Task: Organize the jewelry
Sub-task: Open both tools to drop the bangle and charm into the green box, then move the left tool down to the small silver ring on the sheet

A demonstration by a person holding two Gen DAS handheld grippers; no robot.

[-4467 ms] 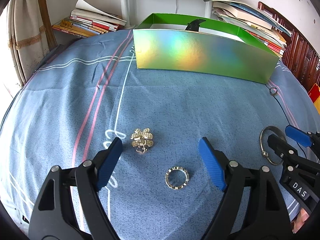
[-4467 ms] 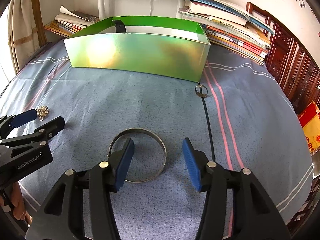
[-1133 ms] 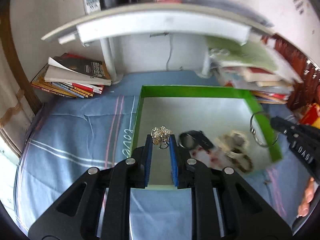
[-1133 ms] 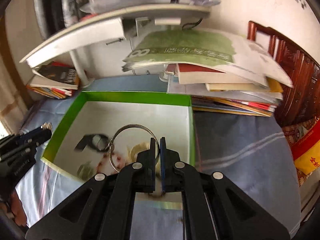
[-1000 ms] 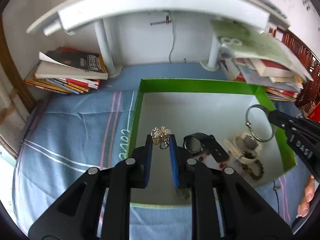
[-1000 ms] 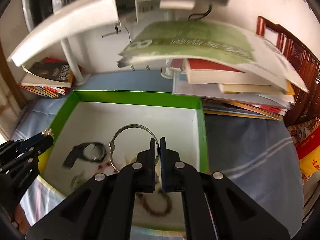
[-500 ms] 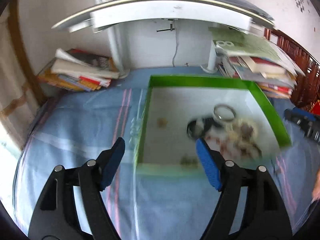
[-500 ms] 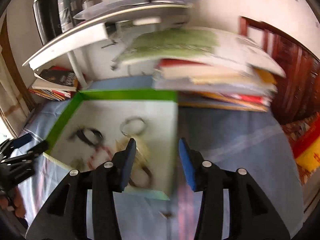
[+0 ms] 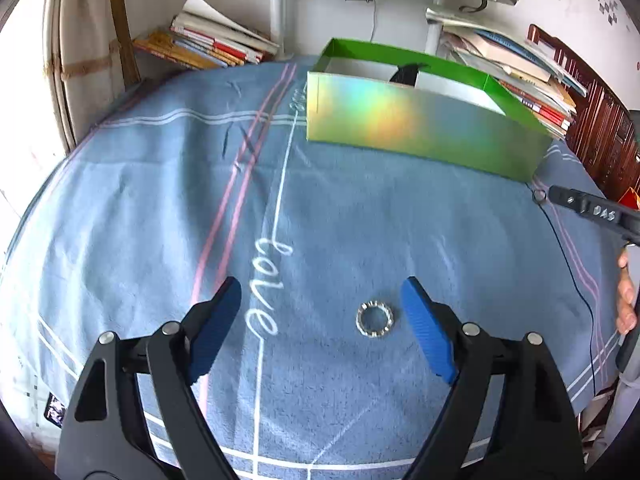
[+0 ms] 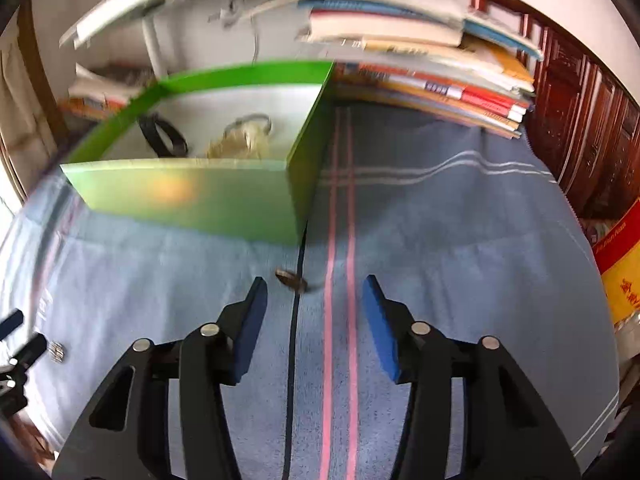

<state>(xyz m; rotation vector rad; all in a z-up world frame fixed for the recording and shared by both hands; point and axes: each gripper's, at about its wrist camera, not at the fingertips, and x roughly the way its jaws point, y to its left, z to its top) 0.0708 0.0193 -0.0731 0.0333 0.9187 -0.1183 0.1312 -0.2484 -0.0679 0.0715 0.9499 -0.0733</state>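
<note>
Two loose pieces left on the blue bedspread (image 9: 360,216); remainder already inside the green box (image 9: 420,132).

Item 1: beaded silver ring (image 9: 375,319). Lying flat on the cloth, between the fingers of the left gripper (image 9: 320,320) and nearer the right-hand pad, touching neither. Left gripper spread wide, holding nothing. Probably very light, rigid, bumpy round the rim; bumps likely to give the pads some bite. Best taken across the outer rim, one pad on each side, pads brought low to the cloth. Soft bedding likely to yield under pressure, so ring may sink or tip on closing.

Item 2: small dark ring (image 10: 291,279). On the cloth just in front of the box's near corner, beside a thin dark cord (image 10: 294,360); blurred, tilt and material not readable. Slightly ahead of the right gripper (image 10: 316,320), left of its centre line. Right gripper also released, nothing between the pads. Judged light, stiff, smooth, hence apt to slip or flick away if pinched off-centre; grip across the band preferable. Whether ring and cord are joined: cannot tell.

Container: green box, shiny iridescent outer wall, white floor. Contents visible from the right wrist view: black strap-like piece (image 10: 162,136), pale heap with a large thin hoop (image 10: 248,136); detail blurred.

Surroundings: stacked books (image 10: 432,84) behind and to both sides of the box.
</note>
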